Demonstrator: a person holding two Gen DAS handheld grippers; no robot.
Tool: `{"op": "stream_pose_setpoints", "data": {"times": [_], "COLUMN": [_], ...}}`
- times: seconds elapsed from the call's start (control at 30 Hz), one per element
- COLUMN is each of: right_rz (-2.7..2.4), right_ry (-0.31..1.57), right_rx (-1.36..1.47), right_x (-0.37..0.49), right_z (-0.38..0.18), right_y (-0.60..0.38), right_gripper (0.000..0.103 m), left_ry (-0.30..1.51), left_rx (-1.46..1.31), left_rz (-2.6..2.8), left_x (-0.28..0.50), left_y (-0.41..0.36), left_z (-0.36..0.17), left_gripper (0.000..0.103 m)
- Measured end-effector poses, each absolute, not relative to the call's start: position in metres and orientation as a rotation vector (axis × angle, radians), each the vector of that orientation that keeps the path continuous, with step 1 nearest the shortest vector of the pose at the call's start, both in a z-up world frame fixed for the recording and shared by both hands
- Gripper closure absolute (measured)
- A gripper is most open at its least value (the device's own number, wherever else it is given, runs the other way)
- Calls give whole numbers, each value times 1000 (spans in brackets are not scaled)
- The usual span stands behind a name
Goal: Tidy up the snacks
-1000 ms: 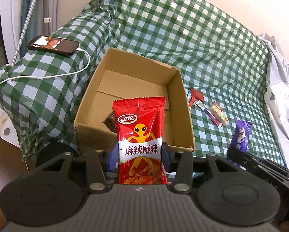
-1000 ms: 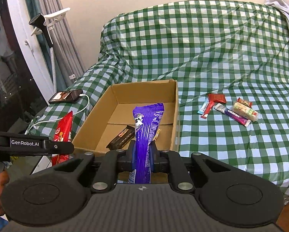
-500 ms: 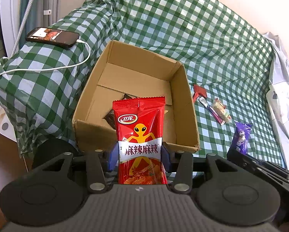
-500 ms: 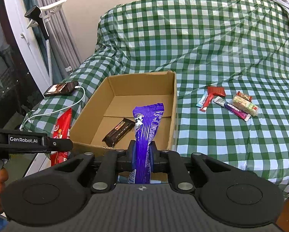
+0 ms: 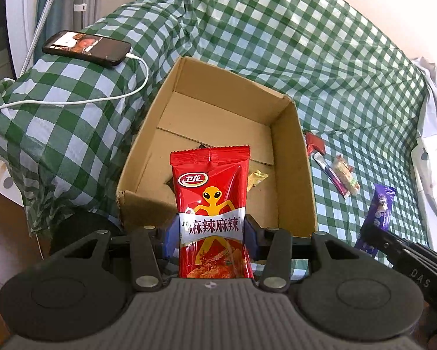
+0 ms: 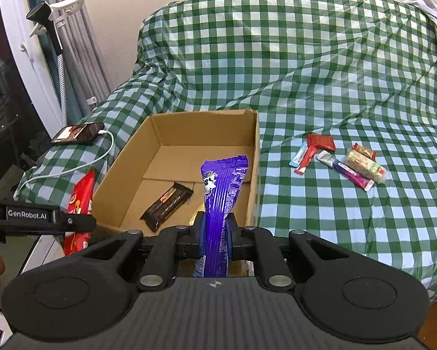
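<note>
1. Carrying step: left claw clamped half-wide on red snack packet, right claw pinched nearly closed on purple snack bar, both poised at near rim of cardboard box.
2. Next, likely: forward over box, then release.
3. Right view only: dark bar in box. Left view only: gold wrapper.

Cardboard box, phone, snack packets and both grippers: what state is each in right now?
Cardboard box: open, dark bar inside.
Phone: screen lit, cable plugged in.
Red packet: sealed, upright.
Purple packet: sealed, upright.
Left gripper: shut on red packet.
Right gripper: shut on purple packet.
</note>
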State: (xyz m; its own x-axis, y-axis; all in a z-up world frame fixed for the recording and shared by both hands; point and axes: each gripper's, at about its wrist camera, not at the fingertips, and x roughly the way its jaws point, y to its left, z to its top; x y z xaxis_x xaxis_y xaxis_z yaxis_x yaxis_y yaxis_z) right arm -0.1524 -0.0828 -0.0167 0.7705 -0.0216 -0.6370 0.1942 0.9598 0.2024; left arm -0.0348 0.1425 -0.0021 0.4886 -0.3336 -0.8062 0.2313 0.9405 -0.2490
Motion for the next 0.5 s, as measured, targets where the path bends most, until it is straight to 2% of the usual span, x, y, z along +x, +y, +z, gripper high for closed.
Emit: {"op": "stream_pose_setpoints", "data": {"times": [0.5], "right_rz": [-82], "right_ry": [711], "right_rx": [228], "right_x": [-107], "right_z": [-18], "right_y": [-73], "right_gripper": [89], "left_ry": [978], "left_rx": [-124], "left_rz": [-337], "left_x": [8], "left_y": [133], "left_z": [1], "left_gripper": [53]}}
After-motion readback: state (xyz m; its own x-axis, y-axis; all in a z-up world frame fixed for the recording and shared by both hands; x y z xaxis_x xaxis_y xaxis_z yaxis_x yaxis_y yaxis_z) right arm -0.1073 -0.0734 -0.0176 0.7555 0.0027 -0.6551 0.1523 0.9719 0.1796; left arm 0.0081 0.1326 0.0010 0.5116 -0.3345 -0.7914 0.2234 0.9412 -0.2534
